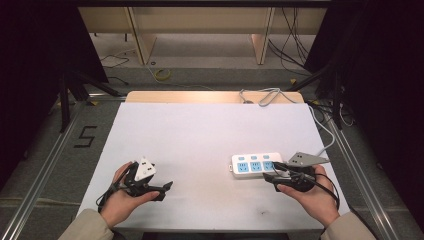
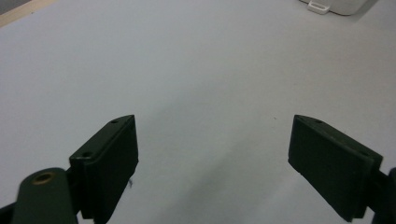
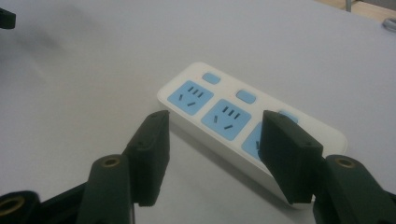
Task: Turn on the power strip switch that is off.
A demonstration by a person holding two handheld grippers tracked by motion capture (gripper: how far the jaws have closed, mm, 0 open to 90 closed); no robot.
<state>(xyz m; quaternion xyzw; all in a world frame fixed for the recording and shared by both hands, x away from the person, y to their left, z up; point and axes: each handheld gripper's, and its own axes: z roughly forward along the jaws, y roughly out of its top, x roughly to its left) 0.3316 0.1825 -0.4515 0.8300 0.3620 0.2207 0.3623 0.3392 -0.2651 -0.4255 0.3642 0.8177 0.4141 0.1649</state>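
A white power strip point(image 1: 256, 164) with blue sockets lies flat on the white table point(image 1: 200, 135) at the front right; its grey cable point(image 1: 325, 131) runs back over the far edge. My right gripper point(image 1: 274, 172) is open just in front of the strip's right end. In the right gripper view the power strip point(image 3: 224, 114) lies just beyond the open right gripper point(image 3: 212, 154), with one fingertip point(image 3: 285, 144) over its near socket. My left gripper point(image 1: 167, 186) rests low at the front left, open over bare table. The left gripper point(image 2: 212, 154) holds nothing, and the strip's corner point(image 2: 334, 5) shows far off.
The tabletop's wooden far edge point(image 1: 200, 96) carries a coil of grey cable point(image 1: 262, 95). Beyond it are floor, shelving legs and loose cables. A metal rail point(image 1: 40, 175) runs along the left side, with a "5" point(image 1: 85, 136) marked on the floor.
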